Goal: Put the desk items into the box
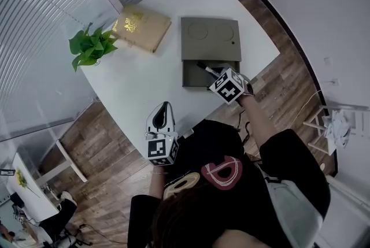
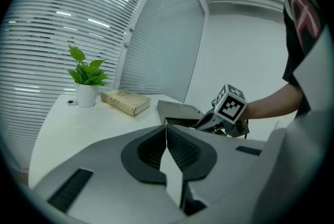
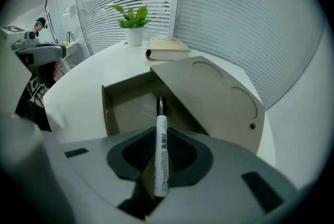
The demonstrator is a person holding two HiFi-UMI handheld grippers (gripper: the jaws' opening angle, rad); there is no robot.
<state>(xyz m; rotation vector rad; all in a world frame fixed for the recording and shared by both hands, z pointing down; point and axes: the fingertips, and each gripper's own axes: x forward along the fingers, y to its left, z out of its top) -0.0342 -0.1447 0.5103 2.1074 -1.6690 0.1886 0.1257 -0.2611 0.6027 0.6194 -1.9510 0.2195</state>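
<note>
Right gripper [image 3: 159, 165] is clamped on the marker [image 3: 161, 139], cap end at 12 o'clock over the open box [image 3: 108, 109]. The lid [image 3: 214, 93] covers the box's far half. Left gripper [image 2: 167, 152] has its jaws together with nothing between them. In the head view, the book [image 1: 140, 27] and plant [image 1: 89, 47] sit at 10 o'clock of the box.

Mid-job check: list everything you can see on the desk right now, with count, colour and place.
desk: one, white, middle of the head view
potted plant: one, green leaves in a white pot, desk's far left corner
book: one, tan with gold print, closed, beside the plant
box: one, grey-green, near part open, desk's right side
lid: one, grey-green, over the box's far part
marker: one, white with black cap, above the open box
left gripper: one, grey, jaws together, empty, by the desk's near edge
right gripper: one, grey, shut on the marker
</note>
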